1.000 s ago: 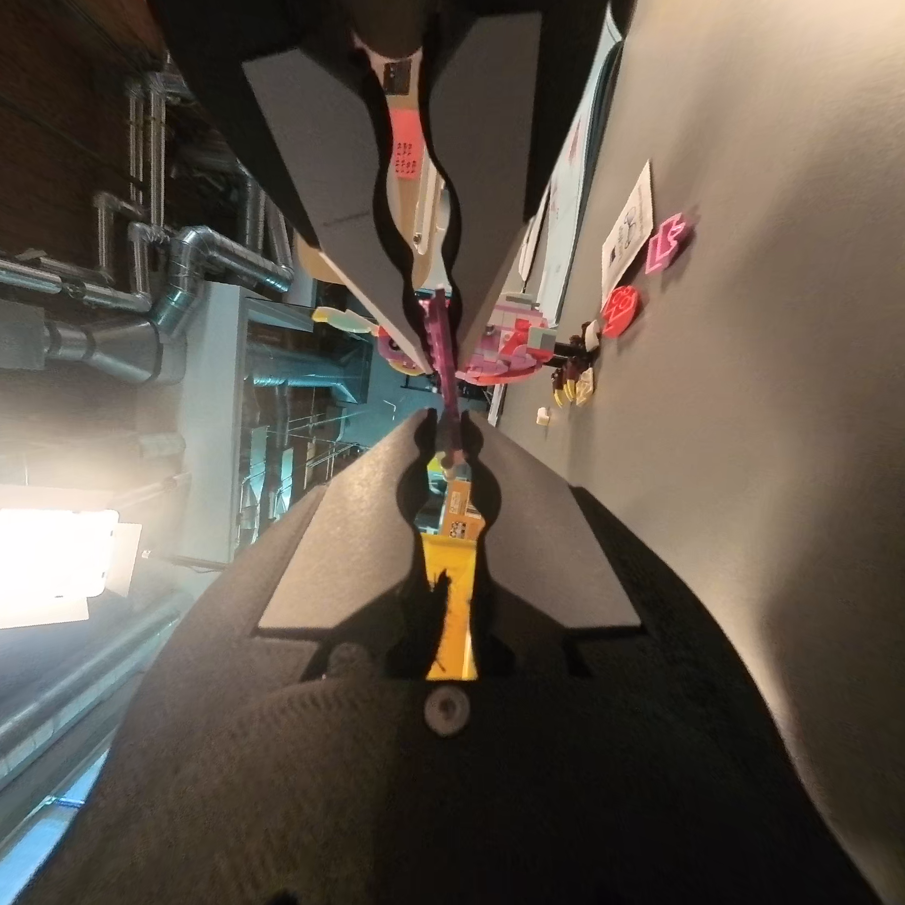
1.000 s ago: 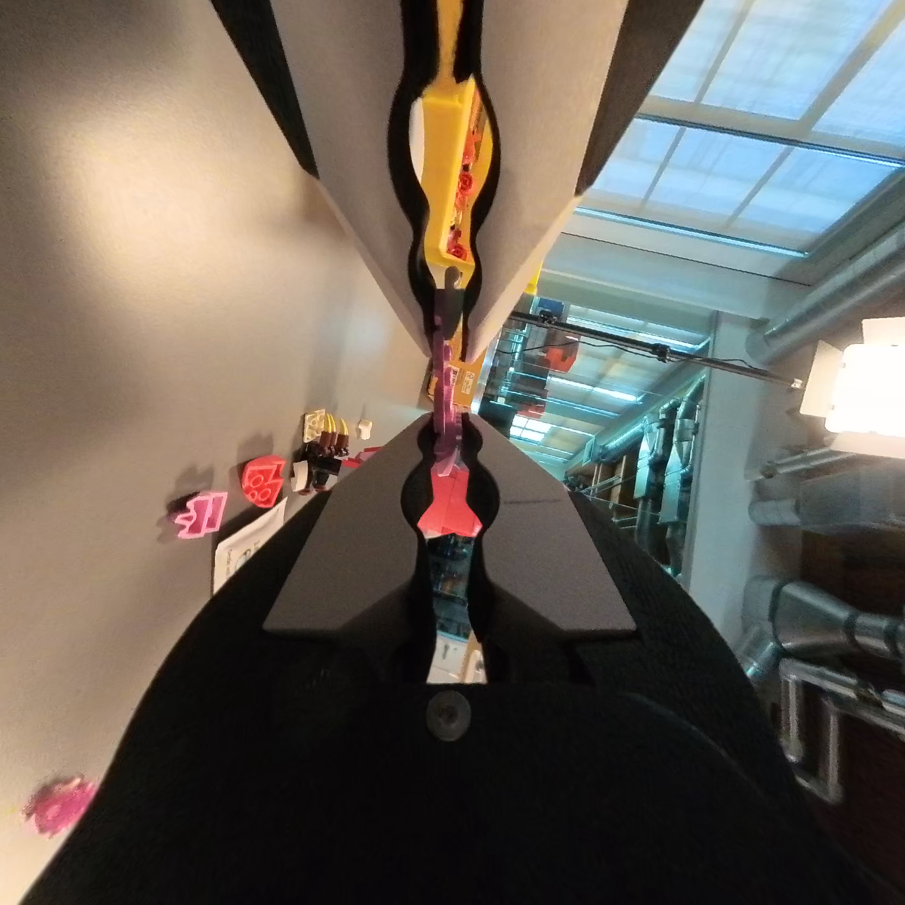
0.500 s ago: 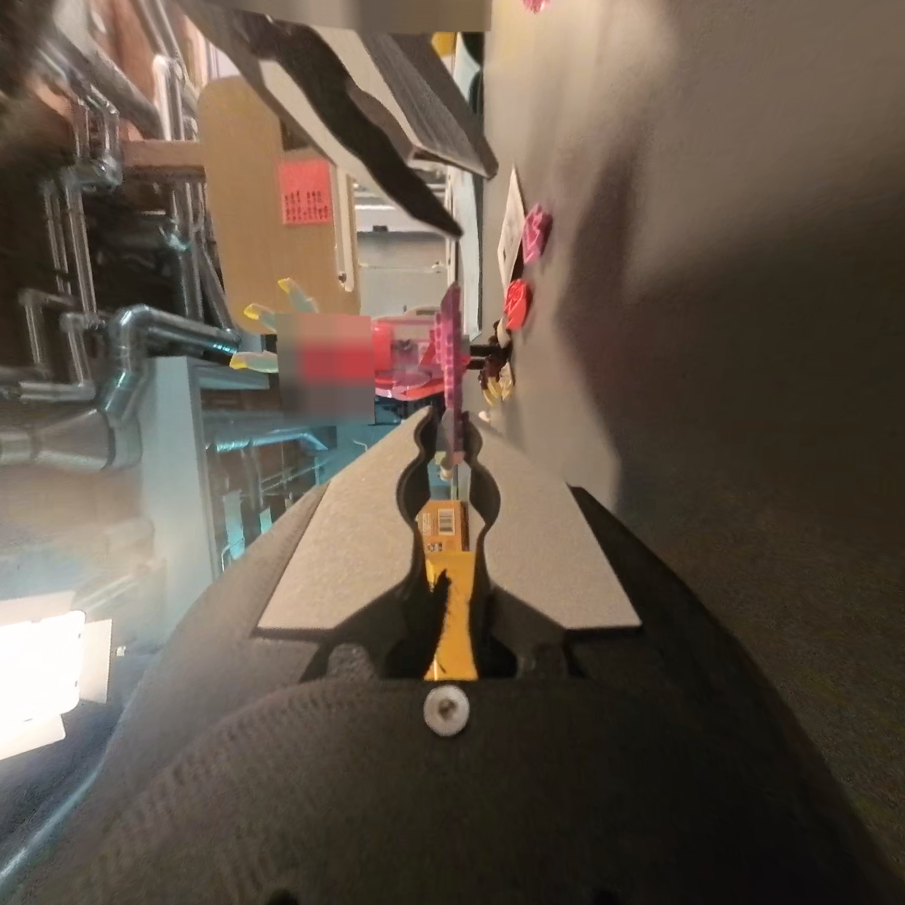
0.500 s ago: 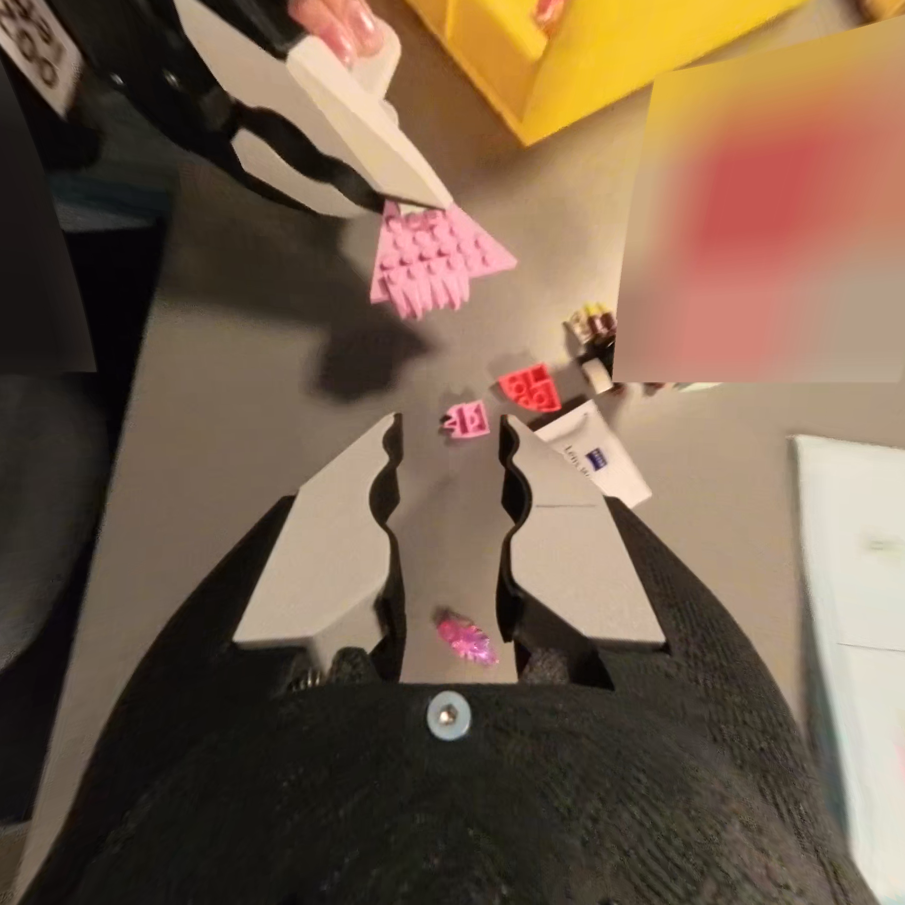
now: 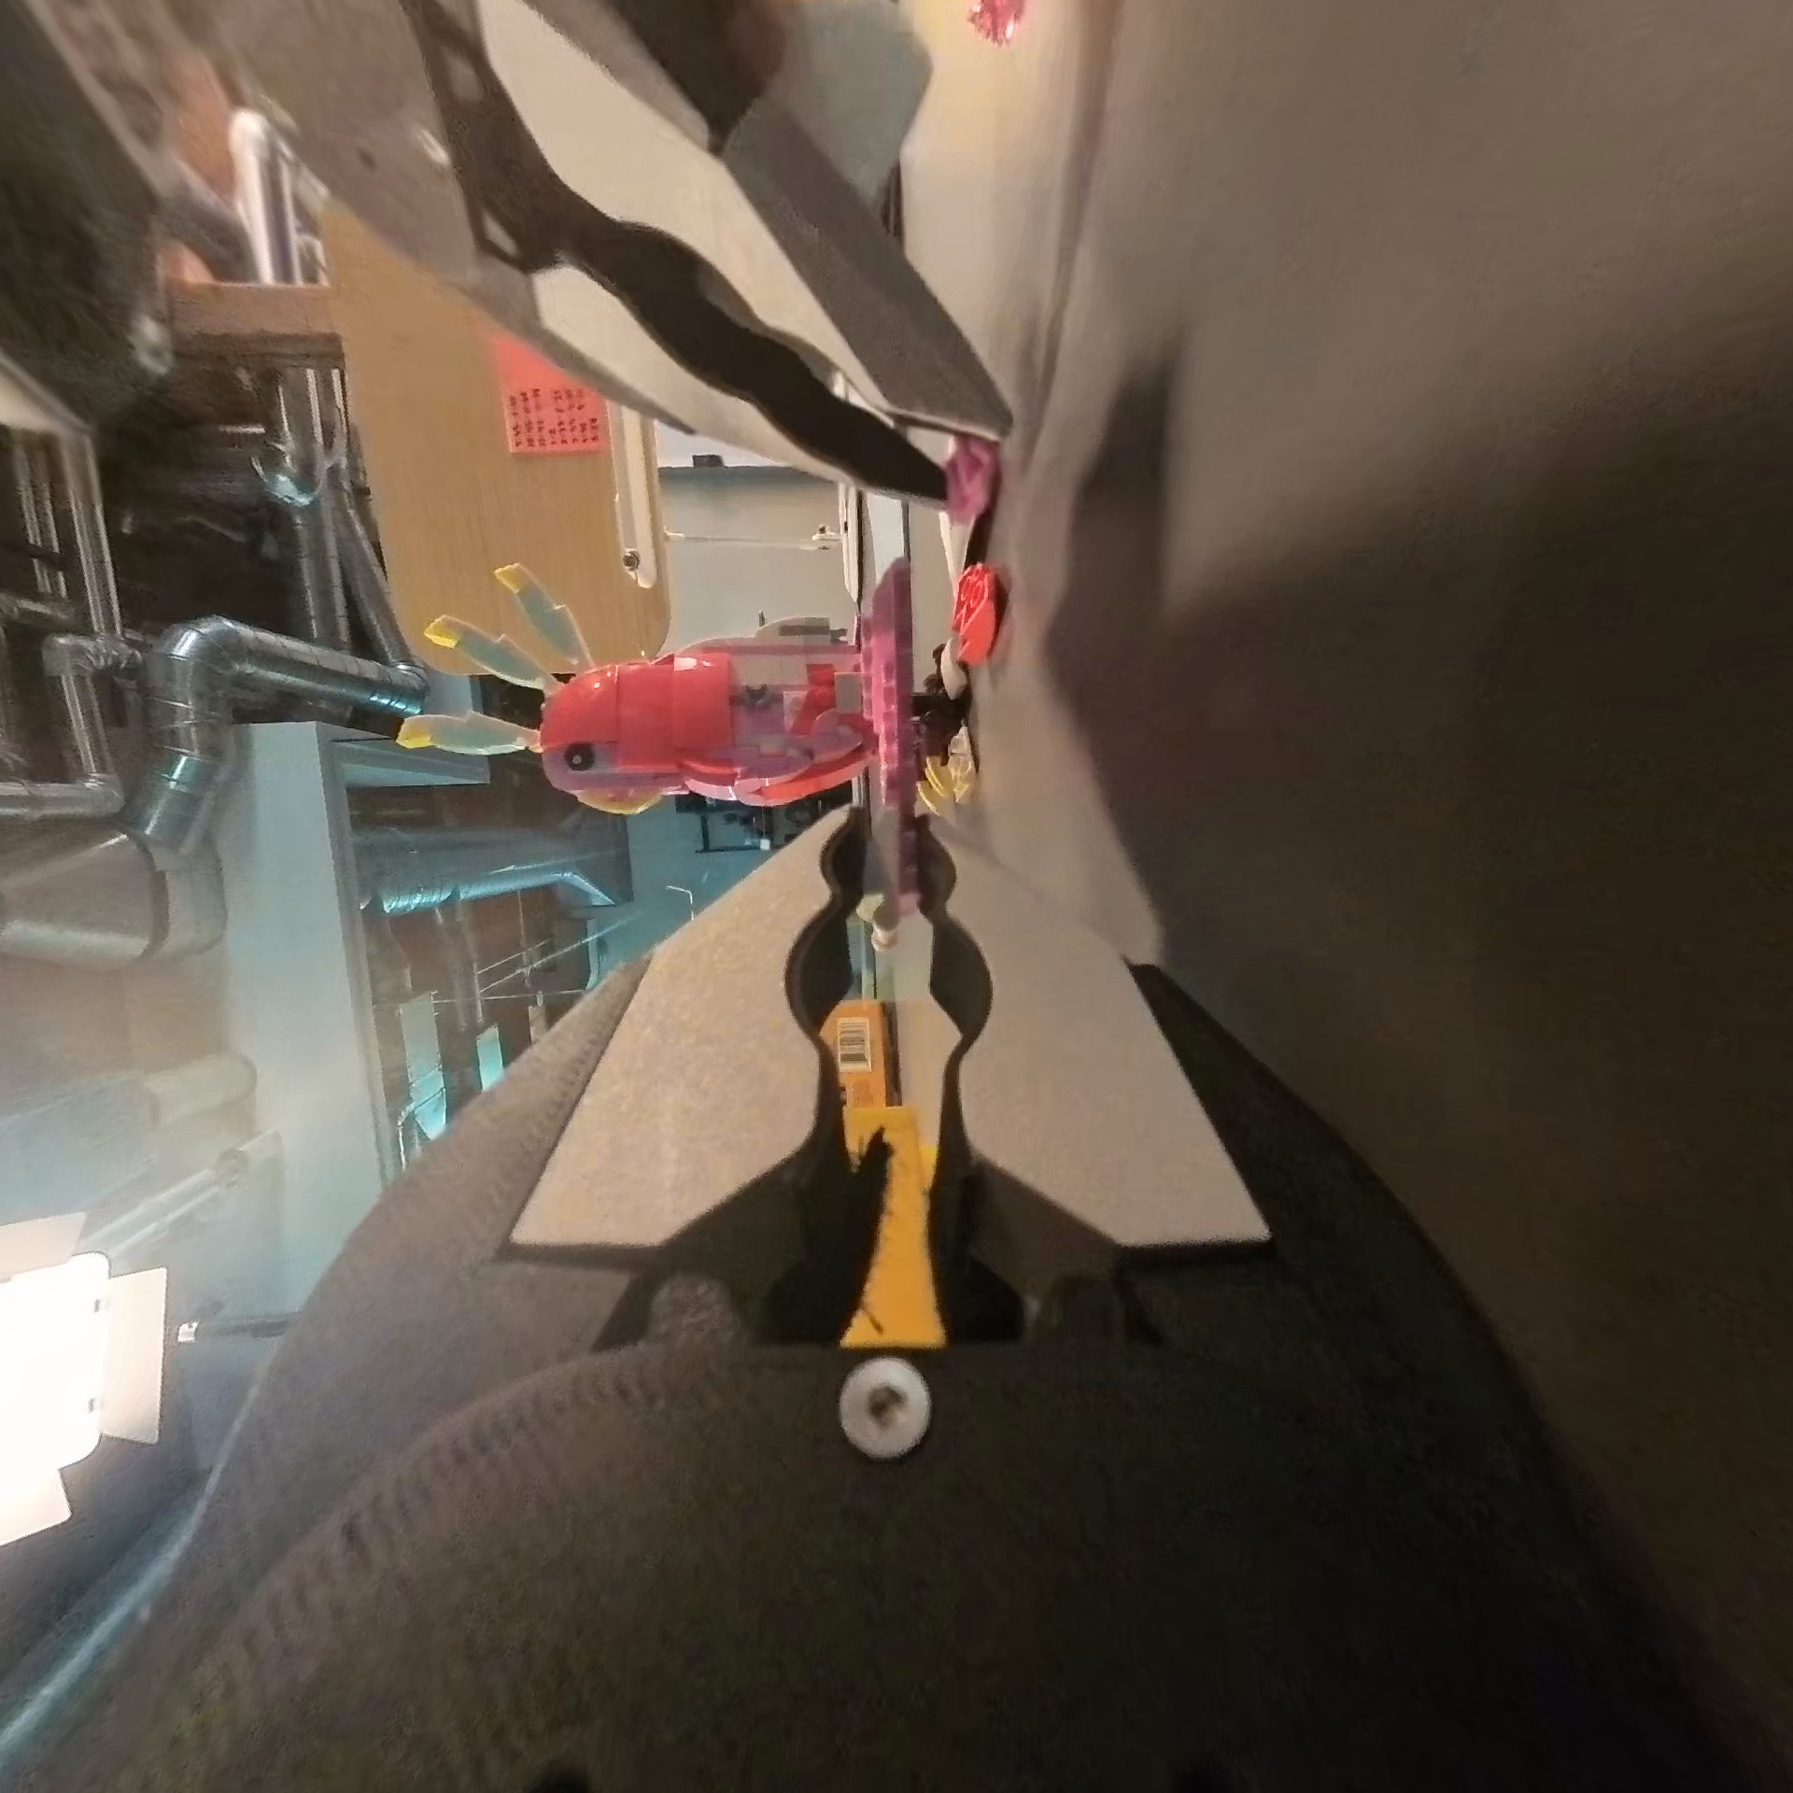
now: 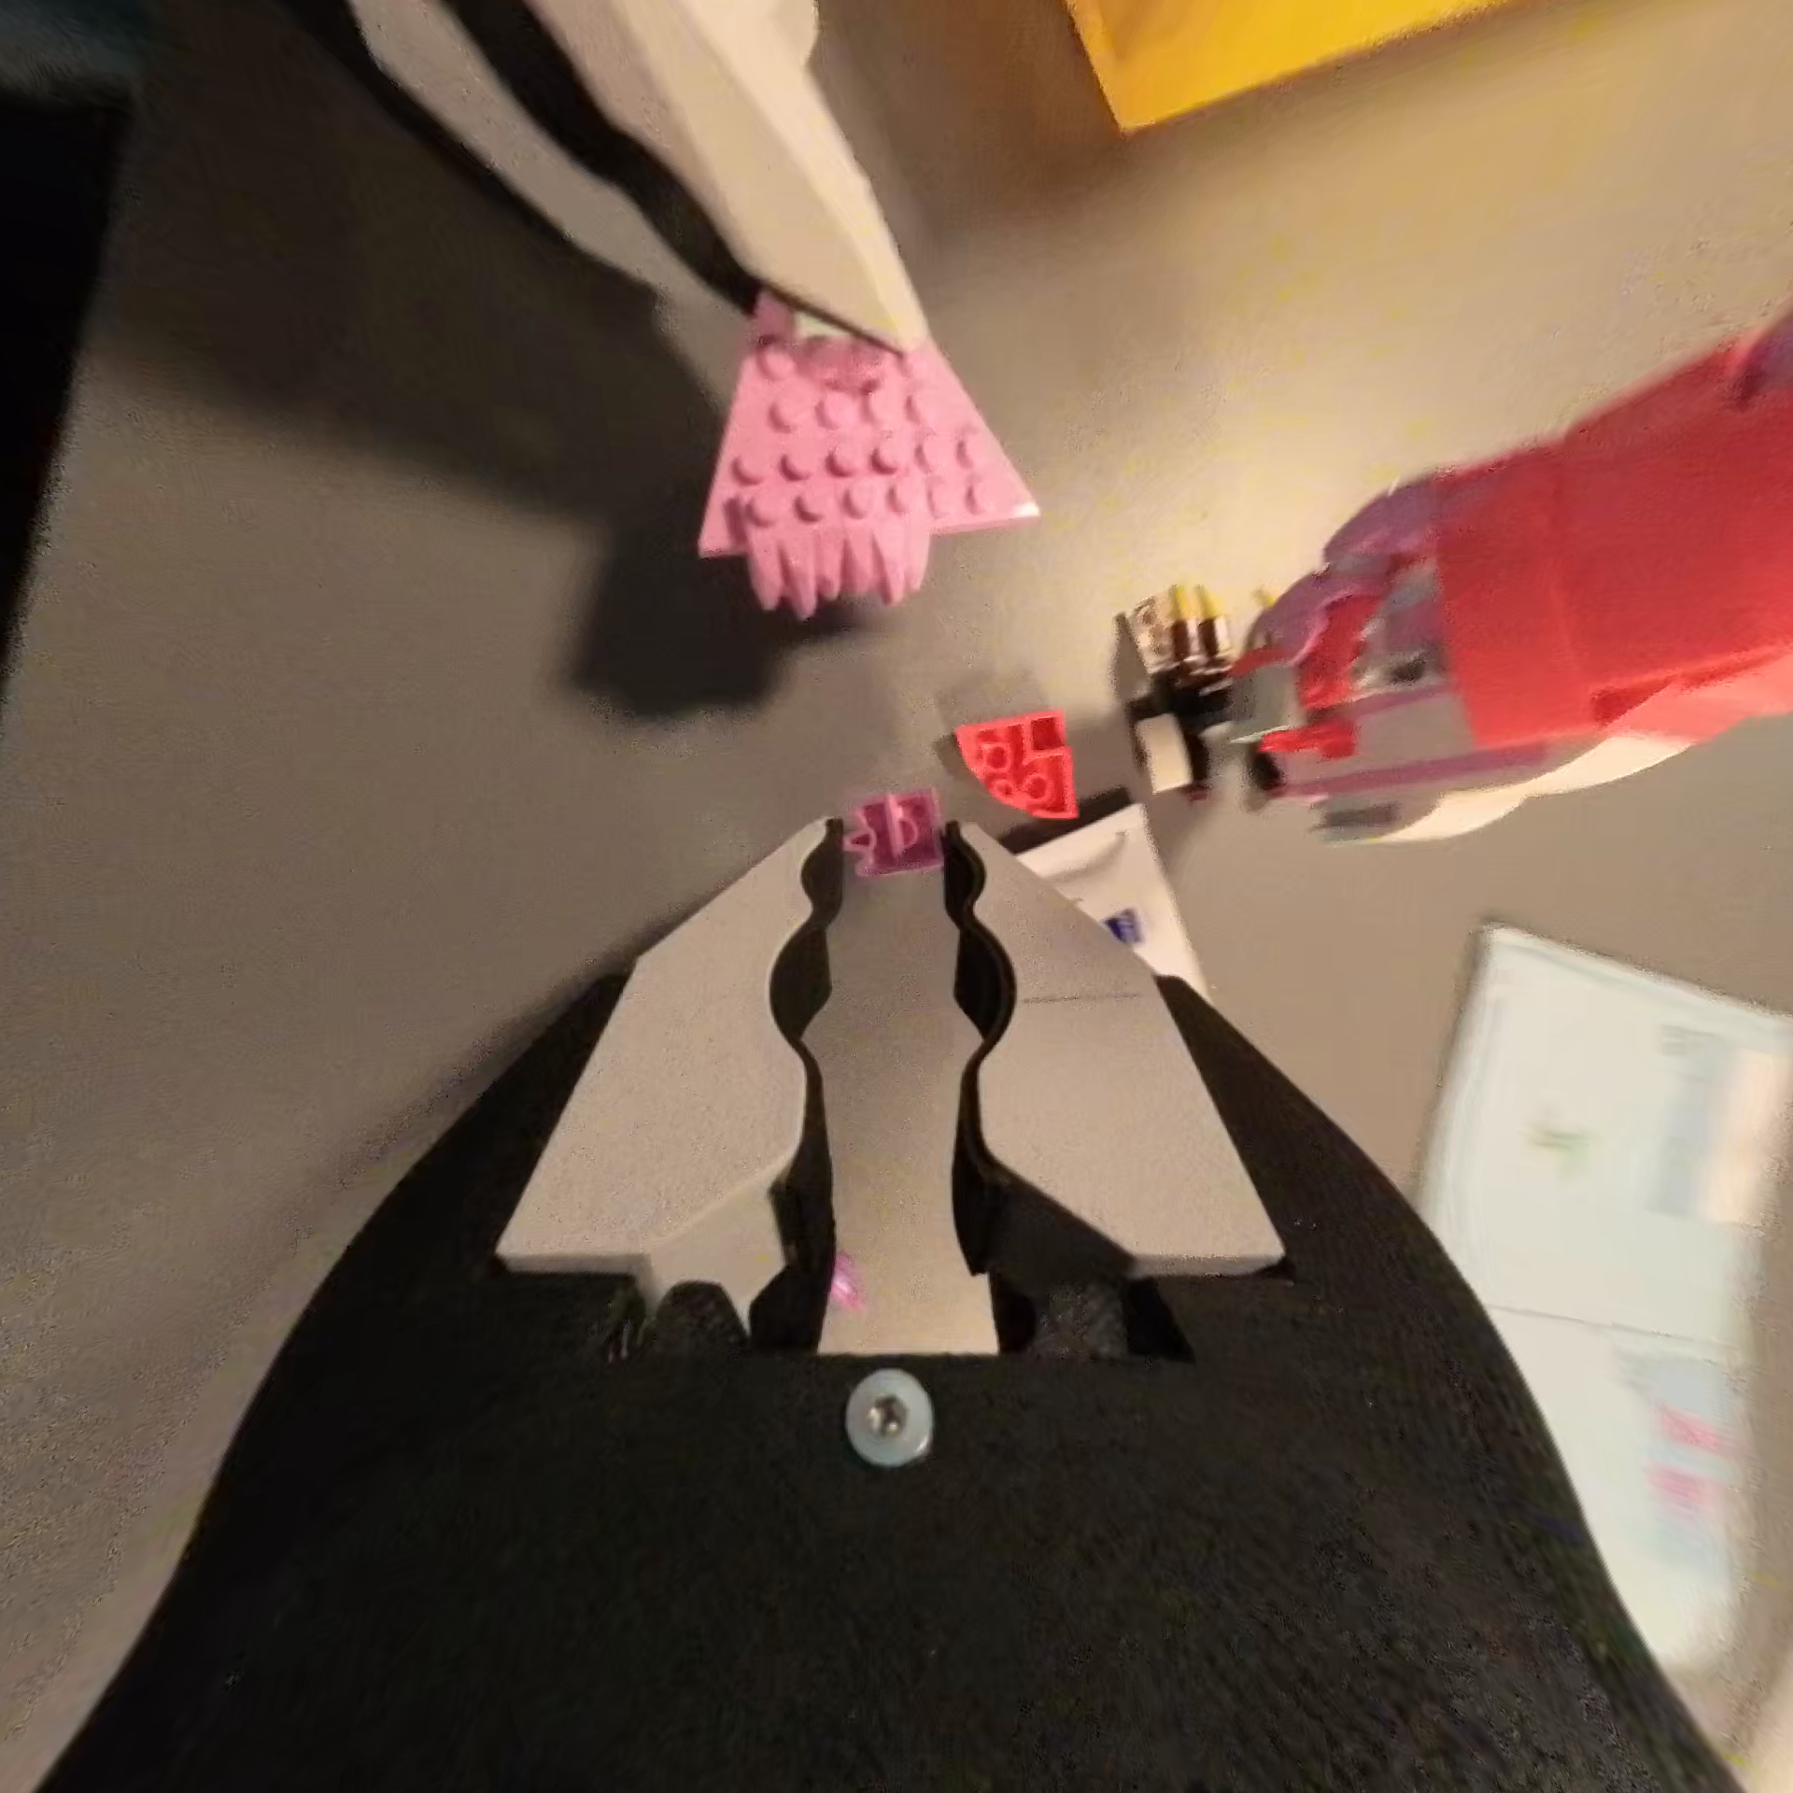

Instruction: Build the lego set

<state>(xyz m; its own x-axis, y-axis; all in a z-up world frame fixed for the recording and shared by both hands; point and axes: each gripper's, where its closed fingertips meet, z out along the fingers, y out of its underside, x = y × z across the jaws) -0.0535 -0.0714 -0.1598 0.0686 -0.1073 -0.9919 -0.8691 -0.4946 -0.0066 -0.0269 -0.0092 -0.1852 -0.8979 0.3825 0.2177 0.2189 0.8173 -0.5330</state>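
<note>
Left gripper [image 5: 897,854] is clamped on a pink studded plate [image 6: 844,466]. It shows edge-on at frame centre in the left view, and upper centre in the right view, with its toothed edge hanging free above the grey table [image 6: 291,776].

Right gripper [image 6: 888,834] sits at a small magenta brick [image 6: 895,832] lying on the table at frame centre. The fingertips bracket it on both sides and the jaws are nearly closed on it. Whether the pads actually press it, cannot tell.

A red quarter-round piece [image 6: 1024,766] lies just right of the brick. A red and pink brick-built bird [image 5: 699,723] is mid-frame in the left view, and a white card [image 6: 1116,893] is beside the right finger. A yellow box [image 6: 1261,48] is at top right.
</note>
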